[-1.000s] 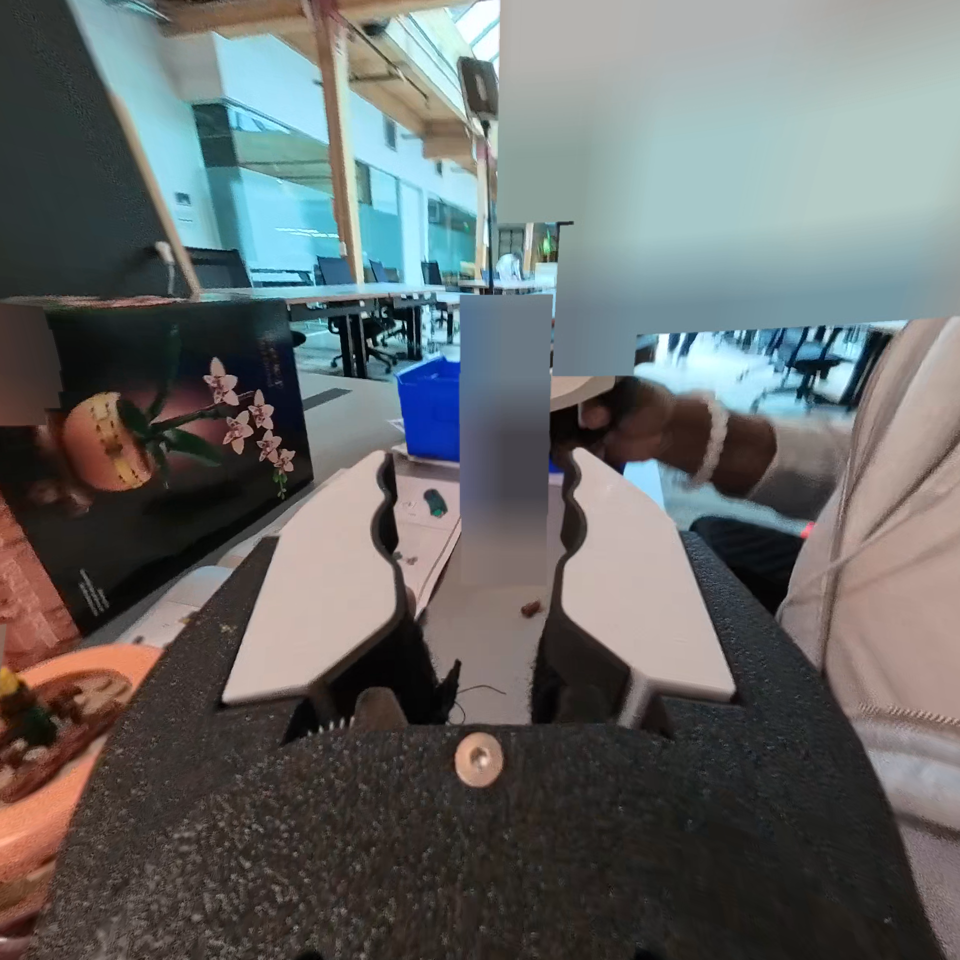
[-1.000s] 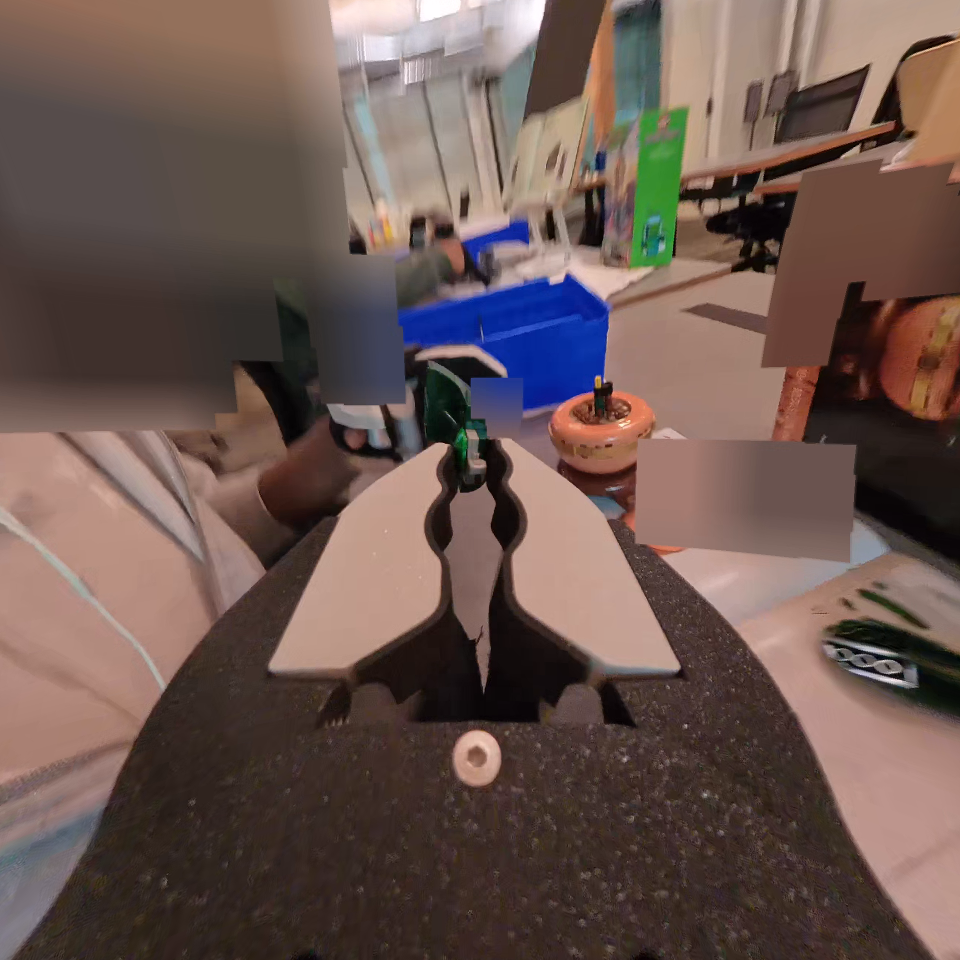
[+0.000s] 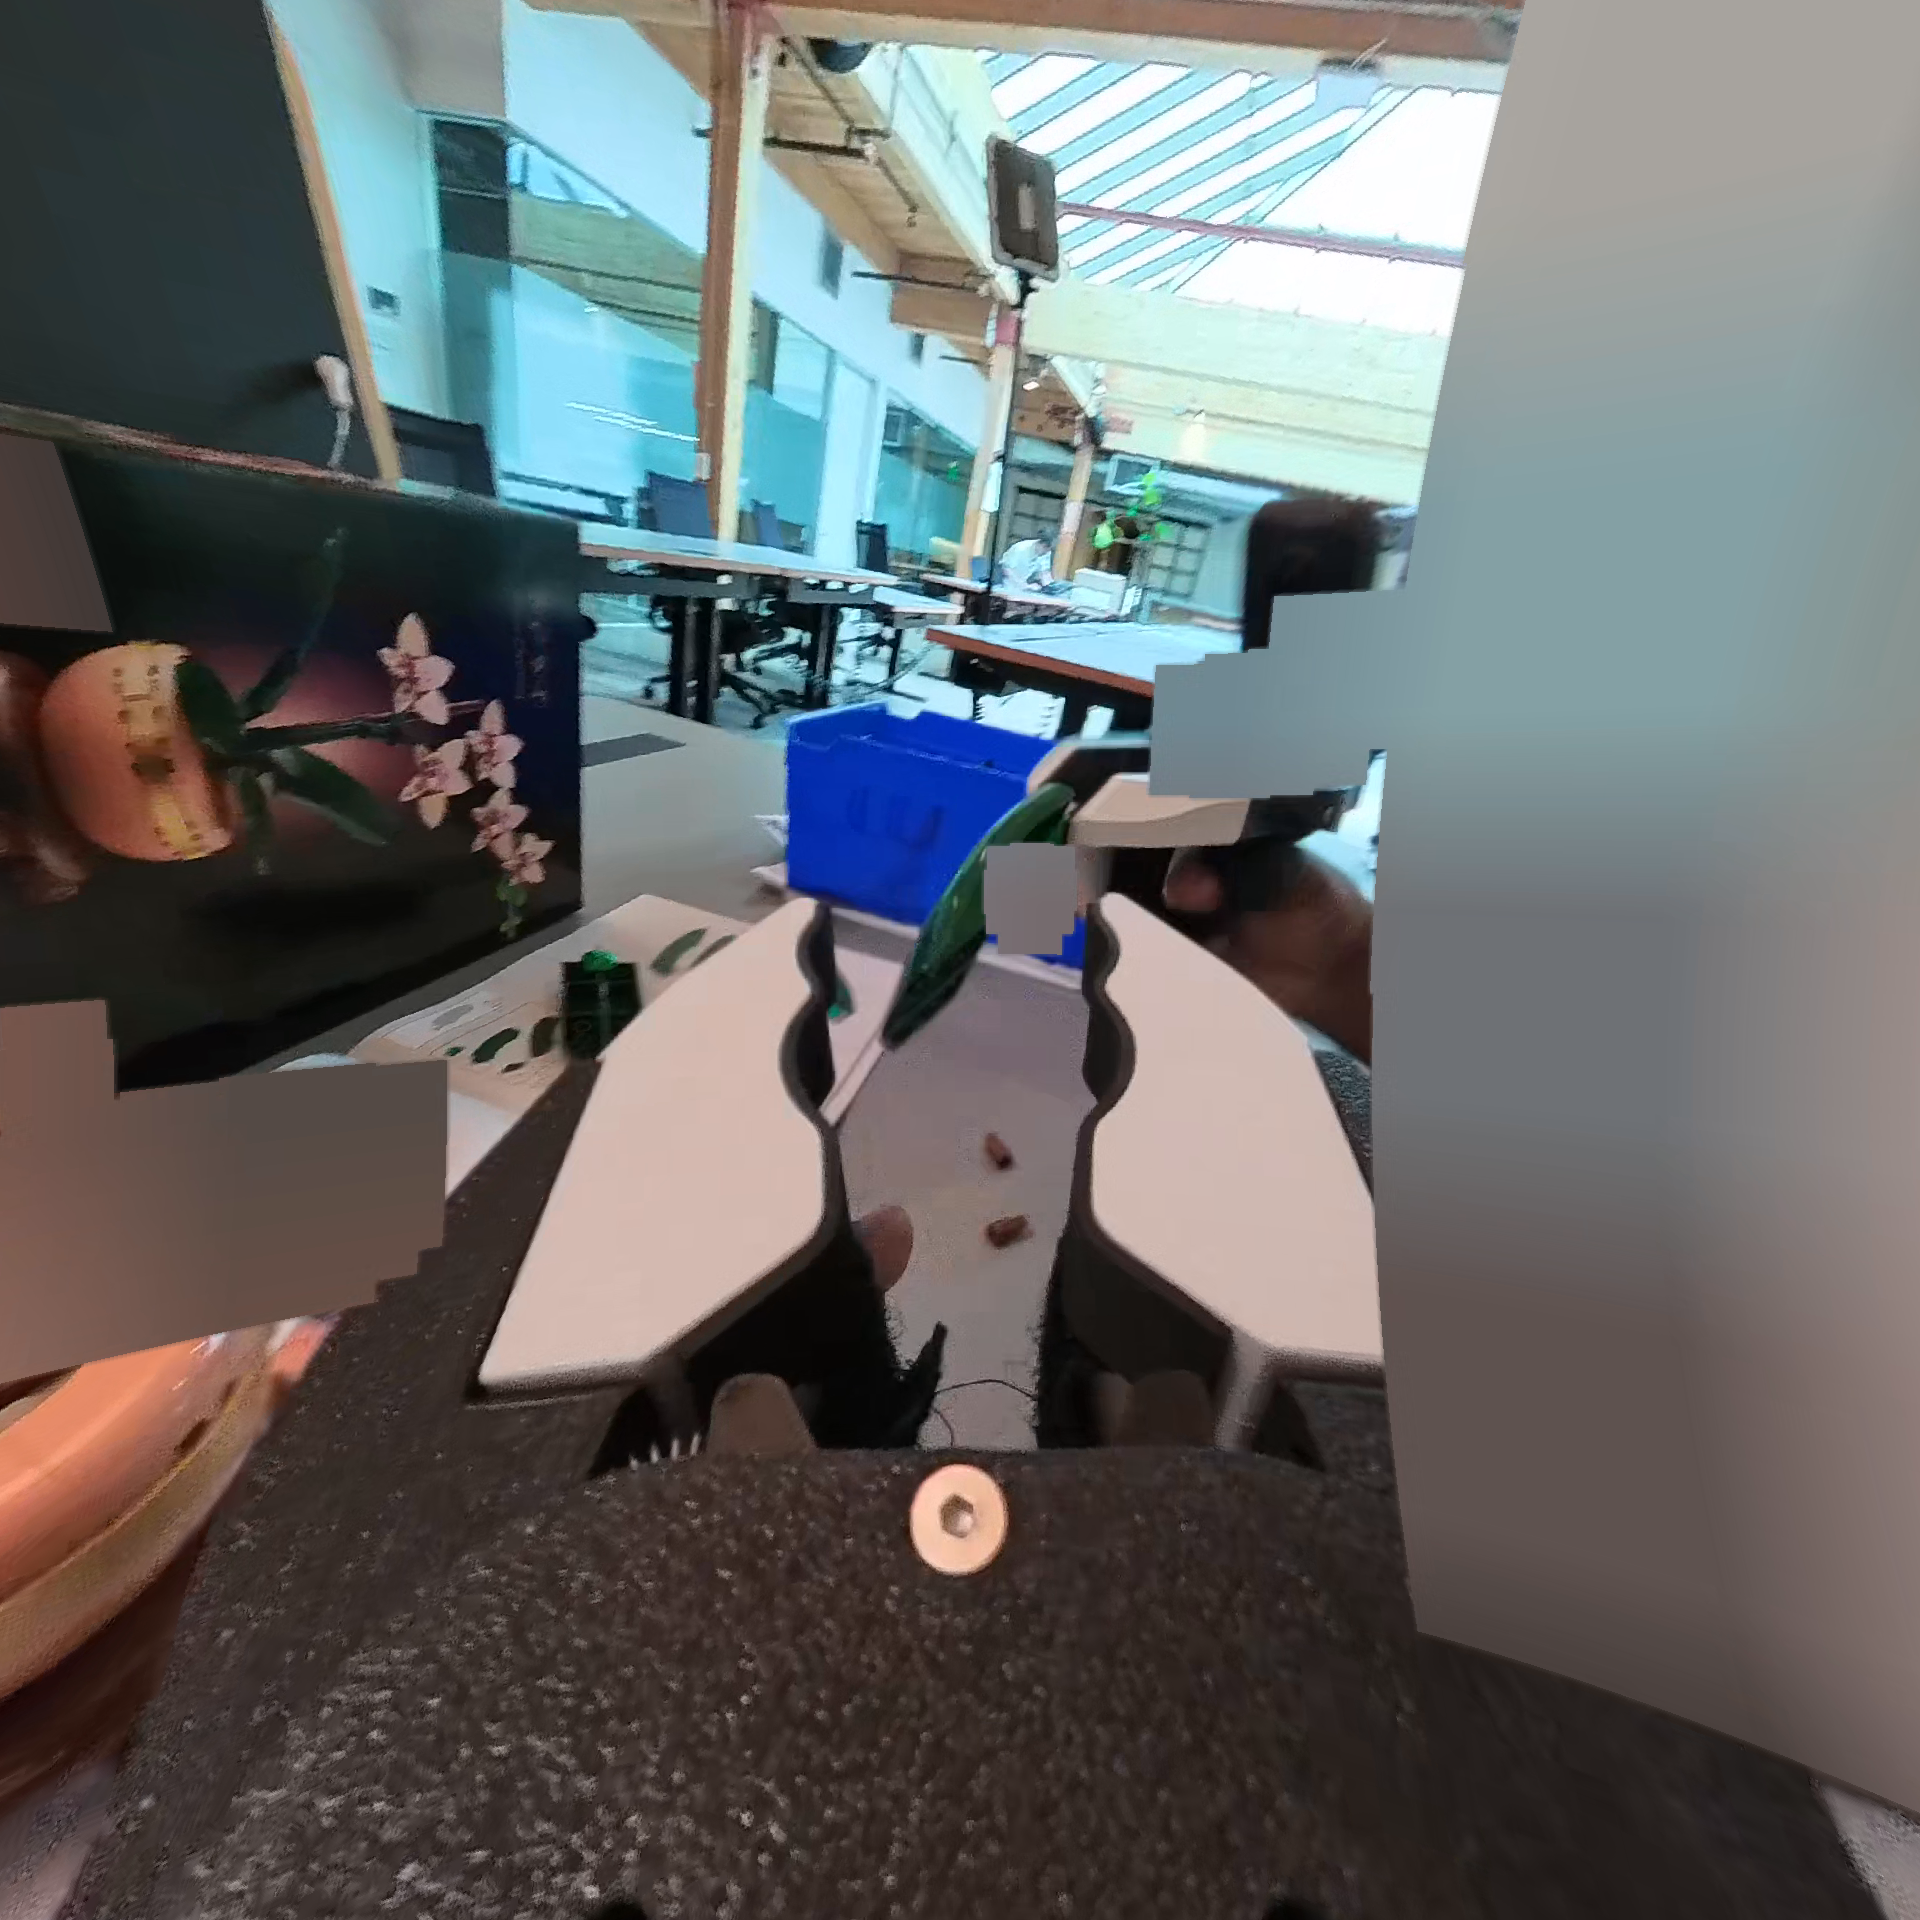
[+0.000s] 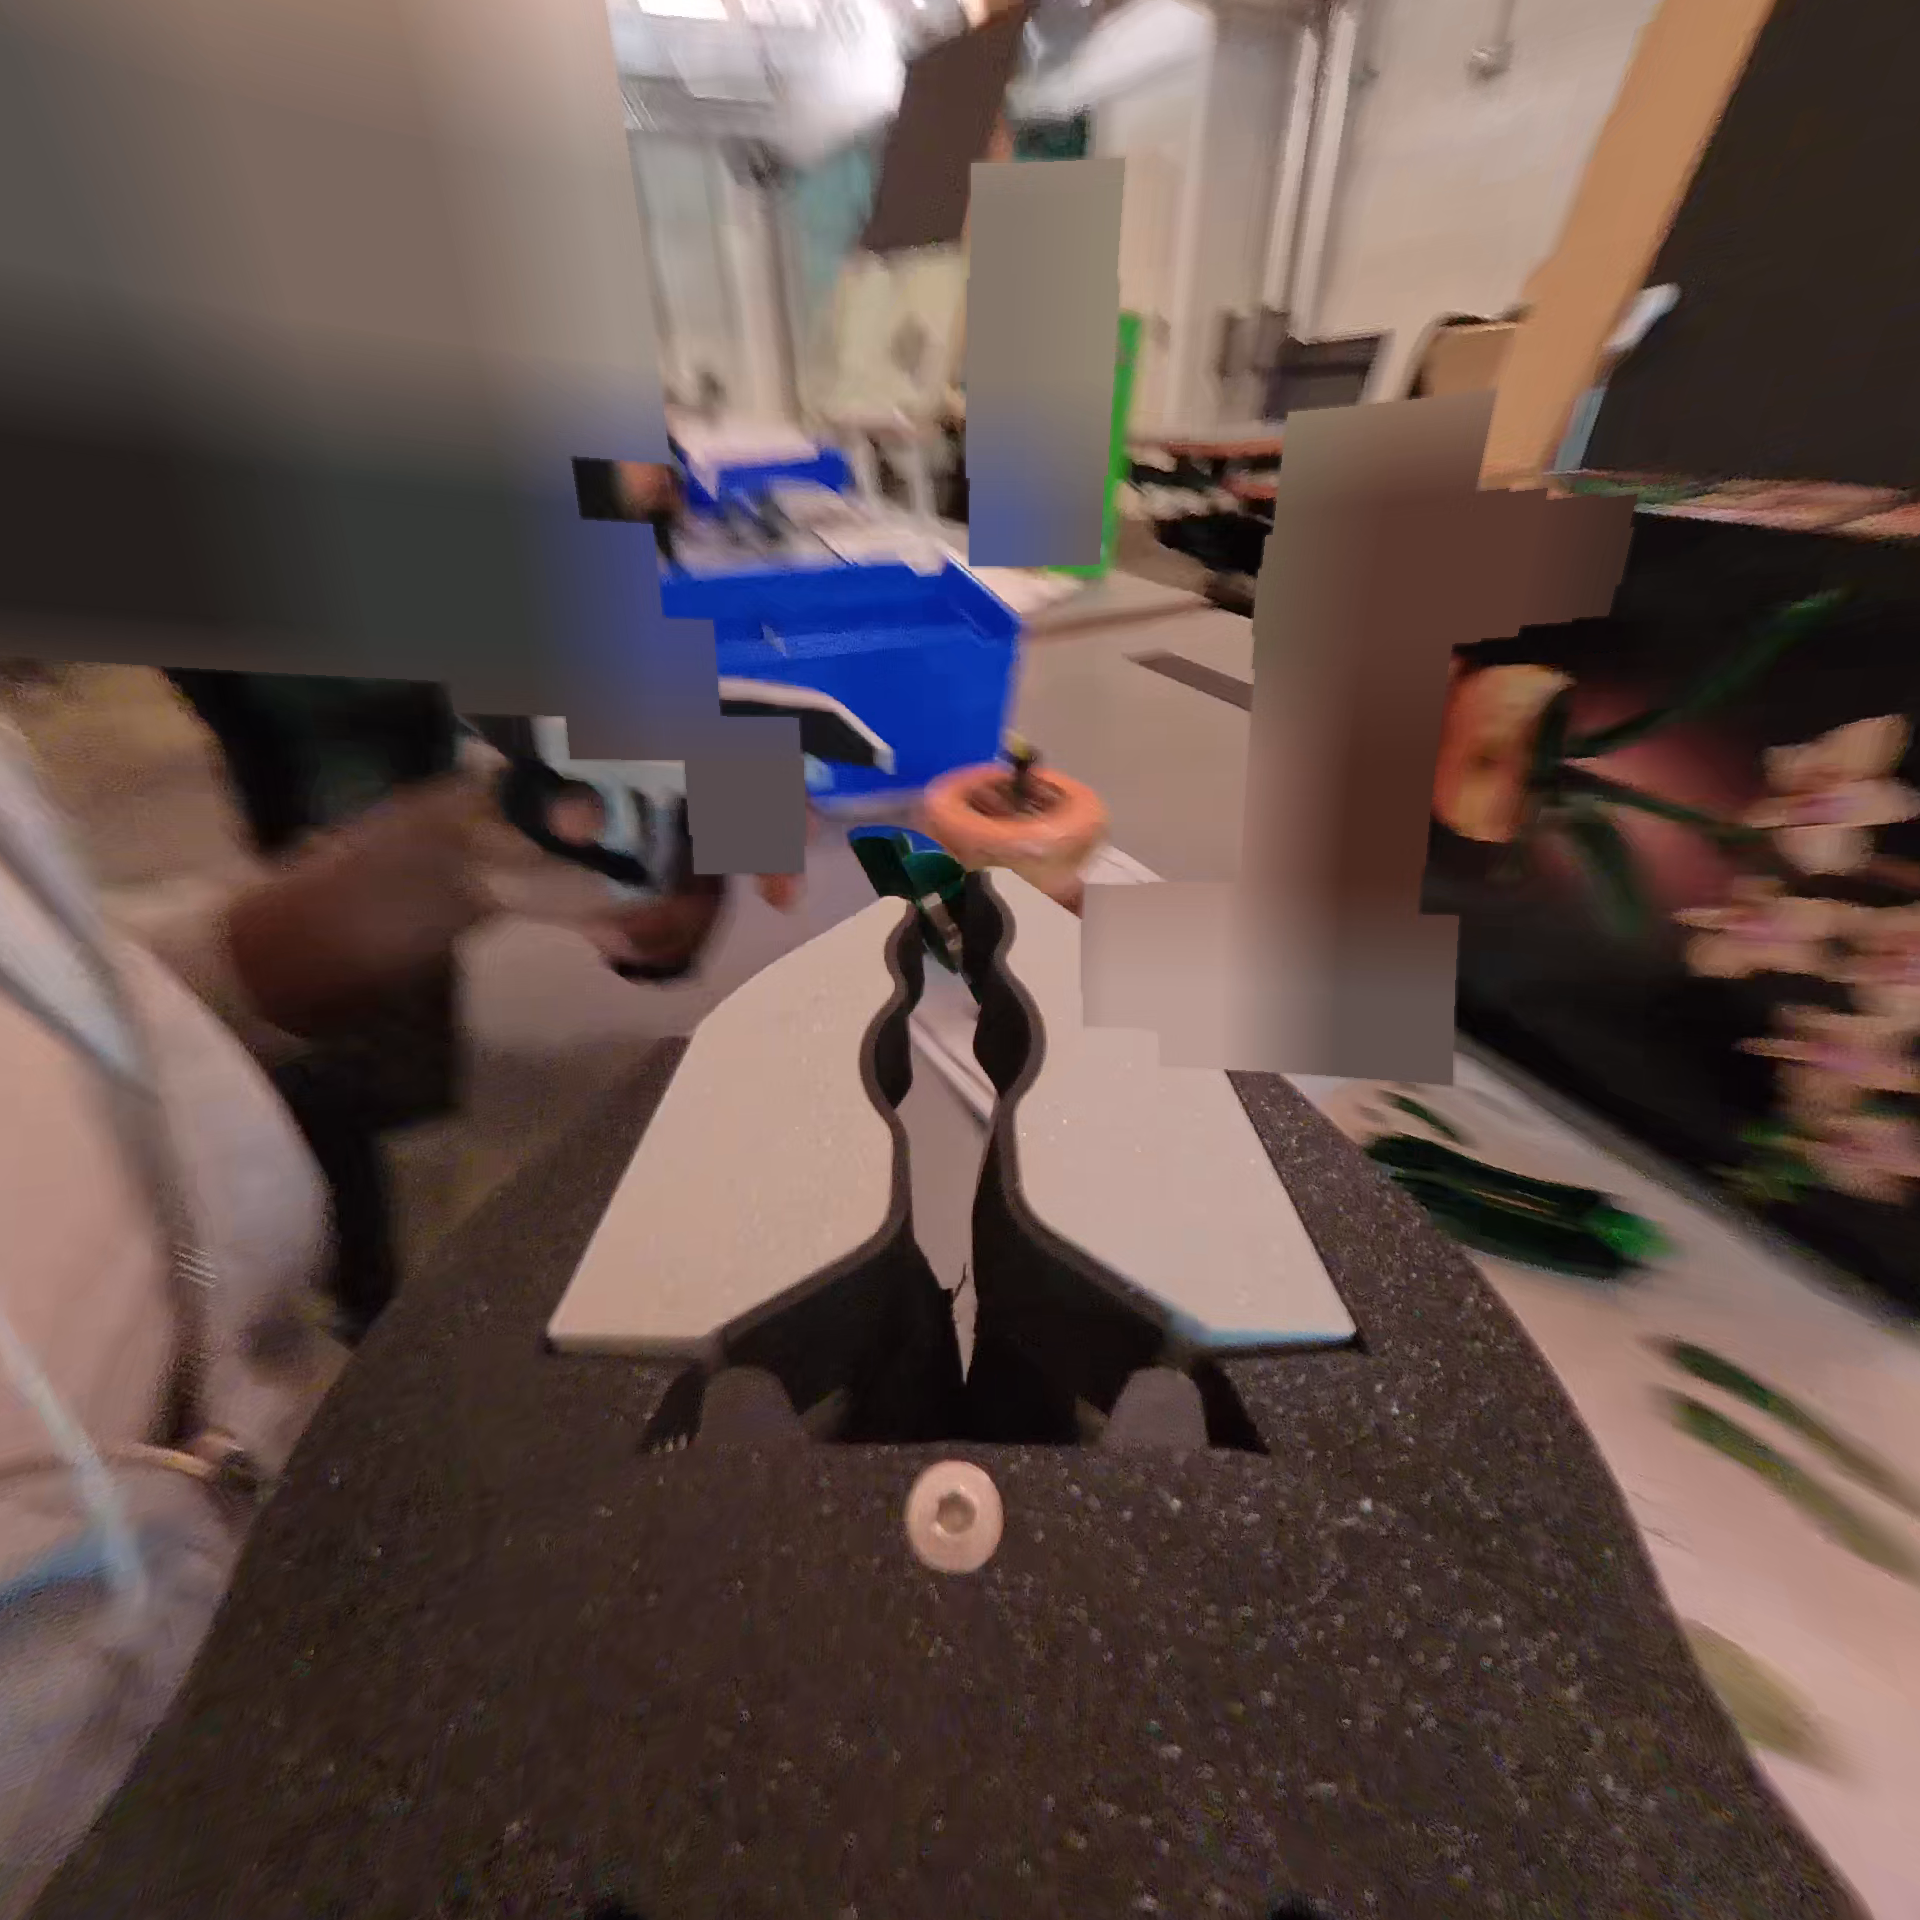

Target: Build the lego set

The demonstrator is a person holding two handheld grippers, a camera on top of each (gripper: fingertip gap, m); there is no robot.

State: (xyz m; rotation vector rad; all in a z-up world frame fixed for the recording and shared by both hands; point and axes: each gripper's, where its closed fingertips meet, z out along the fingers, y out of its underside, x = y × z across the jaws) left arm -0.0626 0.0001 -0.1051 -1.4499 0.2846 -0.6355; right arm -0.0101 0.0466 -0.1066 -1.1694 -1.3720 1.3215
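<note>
Leaf (image 4: 914, 873) in right tongs (image 4: 940, 914) (pinched)

Green leaf piece (image 4: 920, 883) pinched in right claw (image 4: 940, 914).

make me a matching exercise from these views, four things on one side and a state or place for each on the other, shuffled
Things:
1. left gripper
2. right gripper
3. blue bin
4. peach pot

States or places:
A. on the table, a short stem sticking up from it
B. open, nothing between its fingers
C. on the table beyond both grippers
D. shut on the green leaf piece

Pairs: 1-B, 2-D, 3-C, 4-A
</note>
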